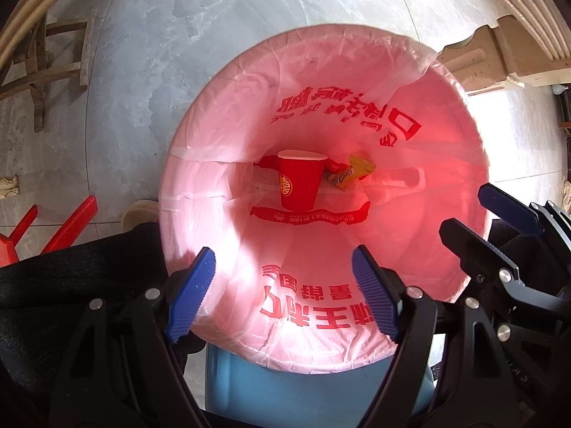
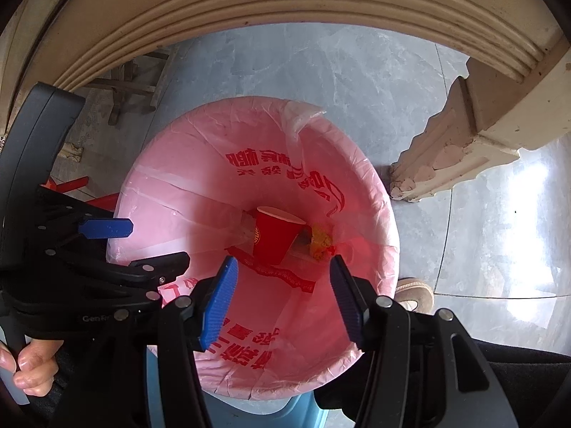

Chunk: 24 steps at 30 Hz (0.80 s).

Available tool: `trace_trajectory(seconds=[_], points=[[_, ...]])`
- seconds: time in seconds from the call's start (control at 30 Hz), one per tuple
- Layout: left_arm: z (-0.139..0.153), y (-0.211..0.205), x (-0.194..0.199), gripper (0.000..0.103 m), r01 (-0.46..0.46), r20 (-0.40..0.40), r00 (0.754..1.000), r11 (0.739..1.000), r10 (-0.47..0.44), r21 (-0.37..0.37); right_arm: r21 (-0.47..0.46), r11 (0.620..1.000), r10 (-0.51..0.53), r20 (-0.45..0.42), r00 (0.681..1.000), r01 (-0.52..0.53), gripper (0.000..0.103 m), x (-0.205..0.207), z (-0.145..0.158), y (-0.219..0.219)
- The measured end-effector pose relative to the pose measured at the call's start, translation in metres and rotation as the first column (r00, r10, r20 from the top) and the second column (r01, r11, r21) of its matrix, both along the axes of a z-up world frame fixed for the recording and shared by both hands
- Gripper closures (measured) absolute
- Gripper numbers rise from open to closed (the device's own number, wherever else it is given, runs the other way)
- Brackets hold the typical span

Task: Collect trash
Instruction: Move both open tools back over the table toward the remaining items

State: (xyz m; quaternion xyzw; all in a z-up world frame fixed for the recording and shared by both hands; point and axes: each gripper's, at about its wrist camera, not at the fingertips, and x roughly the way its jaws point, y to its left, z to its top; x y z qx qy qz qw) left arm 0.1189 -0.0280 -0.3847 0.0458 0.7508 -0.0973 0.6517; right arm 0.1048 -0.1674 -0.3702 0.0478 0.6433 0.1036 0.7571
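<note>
Both tongs hang over the mouth of a blue trash bin (image 1: 285,388) that is lined with a pink plastic bag (image 1: 221,164) carrying red printed characters. The left gripper (image 1: 283,292) has its blue pads spread wide, with nothing between them. The right gripper (image 2: 283,301) is the same: jaws apart, empty.

The trash is already inside. Straight ahead of both tongs and well below their tips, at the bottom of the bag, lies a red paper cup (image 1: 300,182) with a gold emblem, tilted so that its white rim points away. Just beside it, toward the right jaw of each gripper, is a crumpled yellow wrapper (image 1: 351,174); the two seem to touch, but I cannot be sure. In the left wrist view the right gripper shows at the right side, near the bag's rim.

My judgement is that a drop-off step is at its end: the pieces are in the bin and neither tool holds anything. The next move probably calls for lifting both tongs up and away from the opening without catching the thin bag edge, then looking for more trash. None is visible on the grey marble floor (image 2: 321,71) around the bin, only a cream carved table (image 2: 446,164) leg, red stool legs and a shoe, so the work may be nearly finished.
</note>
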Motion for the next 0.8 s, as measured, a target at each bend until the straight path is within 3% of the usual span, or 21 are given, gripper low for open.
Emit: trace_trajectory(seconds=[0.17,0.37,0.4,0.43,0.47,0.57,0.7,0.8], points=[[0.029,0.002,-0.008,0.026,0.020,0.083,0.996,0.999,-0.024,0.042,0.014,1.000,0.005,0.071,0.997,-0.006,0.050,-0.011,0.031,-0.001],[0.108,0.017,-0.022,0.026,0.095,0.202,0.974,0.994,-0.104,0.056,0.135,0.991,-0.029,0.186,0.982,0.004,0.049,-0.032,0.108,-0.010],[0.126,0.020,-0.023,0.026,0.110,0.220,0.968,0.992,-0.119,0.054,0.161,0.987,-0.041,0.209,0.977,0.007,0.046,-0.034,0.124,-0.014],[0.144,0.024,-0.023,0.026,0.122,0.242,0.962,0.991,-0.130,0.047,0.190,0.982,-0.056,0.237,0.970,0.010,0.033,-0.035,0.141,-0.018],[0.163,0.029,-0.023,0.025,0.134,0.271,0.952,0.990,-0.141,0.044,0.216,0.976,-0.071,0.270,0.960,0.012,0.023,-0.035,0.159,-0.022],[0.220,0.043,-0.016,0.019,0.162,0.357,0.918,0.985,-0.175,0.067,0.258,0.966,-0.083,0.358,0.930,-0.013,0.020,-0.031,0.210,-0.032],[0.293,0.056,0.004,0.019,0.187,0.451,0.866,0.976,-0.218,0.113,0.308,0.950,-0.101,0.426,0.899,-0.040,0.013,-0.016,0.267,-0.041],[0.347,0.060,0.022,0.016,0.202,0.511,0.824,0.969,-0.246,0.141,0.297,0.953,-0.095,0.472,0.876,-0.057,0.011,-0.003,0.303,-0.042]])
